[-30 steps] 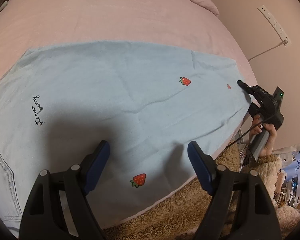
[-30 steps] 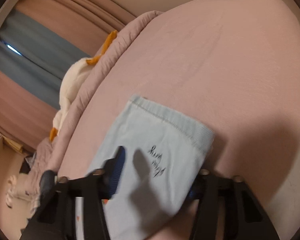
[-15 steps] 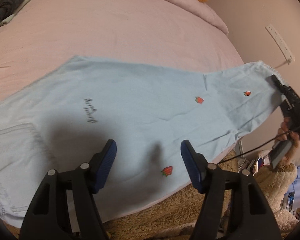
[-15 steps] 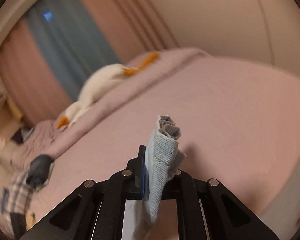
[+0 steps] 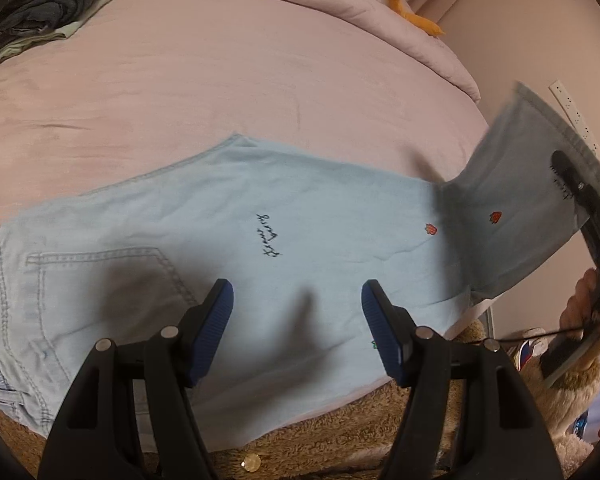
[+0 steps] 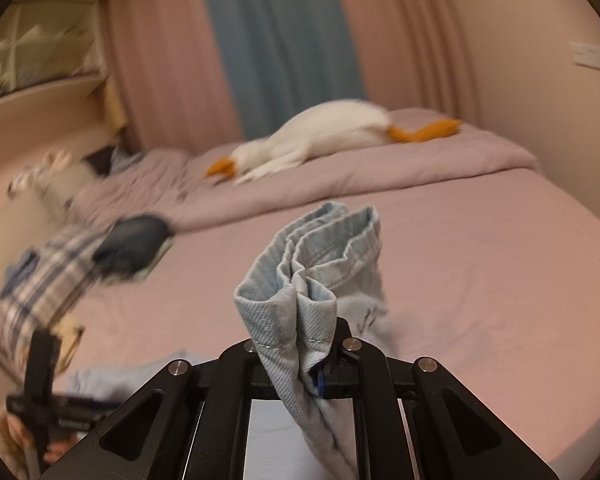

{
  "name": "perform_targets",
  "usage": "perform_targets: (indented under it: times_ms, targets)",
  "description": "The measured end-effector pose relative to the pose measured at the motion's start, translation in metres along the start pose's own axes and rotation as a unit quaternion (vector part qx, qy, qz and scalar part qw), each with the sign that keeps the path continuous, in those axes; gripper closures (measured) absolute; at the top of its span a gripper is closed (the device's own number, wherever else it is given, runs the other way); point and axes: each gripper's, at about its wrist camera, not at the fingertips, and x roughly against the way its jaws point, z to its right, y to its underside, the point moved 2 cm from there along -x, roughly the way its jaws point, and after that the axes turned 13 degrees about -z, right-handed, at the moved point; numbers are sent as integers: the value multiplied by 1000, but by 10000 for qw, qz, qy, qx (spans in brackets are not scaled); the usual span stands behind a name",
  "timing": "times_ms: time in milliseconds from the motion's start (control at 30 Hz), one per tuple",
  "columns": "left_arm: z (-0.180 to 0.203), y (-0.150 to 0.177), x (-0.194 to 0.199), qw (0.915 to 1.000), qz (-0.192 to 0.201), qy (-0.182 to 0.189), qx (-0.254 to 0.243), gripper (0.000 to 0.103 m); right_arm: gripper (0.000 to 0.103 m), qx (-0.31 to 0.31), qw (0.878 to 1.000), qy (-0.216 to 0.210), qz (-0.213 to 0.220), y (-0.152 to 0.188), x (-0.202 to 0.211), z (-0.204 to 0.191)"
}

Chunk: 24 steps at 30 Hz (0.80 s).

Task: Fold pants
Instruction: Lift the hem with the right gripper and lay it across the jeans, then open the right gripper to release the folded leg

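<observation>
Pants (image 5: 260,264), one pair in pale blue denim, are lying flat across the near edge of the pink bed (image 5: 220,80), waist and back pocket toward my left, legs running to my right. I am holding the right gripper (image 6: 320,360) clamped on the bunched leg hems (image 6: 312,264), which are standing lifted clear of the mattress; the left gripper (image 5: 296,316) is hovering wide apart above the thigh area, gripping nothing. I am judging the cloth as light, soft and limp: it is sagging wherever unsupported, so the stitched hem and the waistband are the firmest places to take hold. I am counting three whole strawberry motifs, possibly a fourth behind the left gripper's right finger, though only a sliver is showing. One white plush goose (image 6: 320,136) and one pile of dark folded clothes (image 5: 48,4) are resting well apart from the pants.
</observation>
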Motion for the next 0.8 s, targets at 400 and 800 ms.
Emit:
perform_targets:
  times_ms: [400,800]
  targets:
    - [-6,-6,-3,9998,-26,-6,196,35,92,408,9872,-580,-1429,52,-73,-56]
    - [-8,-21,-16,9996,-145,81,217,34,67,247,9690,-365,-2429,92,-105,-62]
